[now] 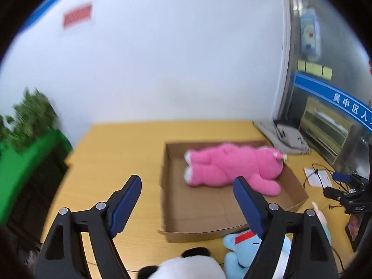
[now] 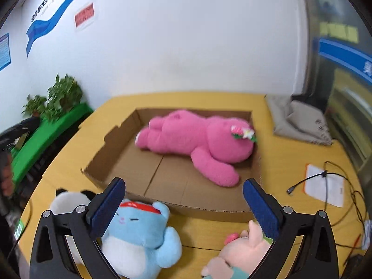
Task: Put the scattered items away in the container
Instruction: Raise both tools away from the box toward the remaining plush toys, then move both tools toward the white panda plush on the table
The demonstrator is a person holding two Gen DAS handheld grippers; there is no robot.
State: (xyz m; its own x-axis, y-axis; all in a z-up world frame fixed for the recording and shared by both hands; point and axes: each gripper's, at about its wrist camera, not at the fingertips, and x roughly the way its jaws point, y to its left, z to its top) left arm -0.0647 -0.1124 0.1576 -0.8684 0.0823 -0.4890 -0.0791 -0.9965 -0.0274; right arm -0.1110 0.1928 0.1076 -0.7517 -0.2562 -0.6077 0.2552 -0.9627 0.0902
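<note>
**One toy boxed, three still out**

Left wrist: my left tool (image 1: 187, 201) gapes empty; the pink plush (image 1: 234, 167) lies inside the cardboard box (image 1: 200, 214), panda (image 1: 193, 266) just outside.

Right wrist: my right tool (image 2: 184, 205) hangs wide, empty; blue plush (image 2: 141, 232) and peach plush (image 2: 241, 248) wait on the desk (image 2: 279, 162) beside the box, cables (image 2: 334, 186) near.

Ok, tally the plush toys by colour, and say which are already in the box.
Pink: 1, the pink plush bear, lying inside the cardboard box
Light blue: 1, the blue plush cat, on the table in front of the box
Black and white: 1, the panda plush, on the table
Peach: 1, the peach plush toy, on the table
Total: 4 plush toys, 1 in the box, 3 outside
</note>
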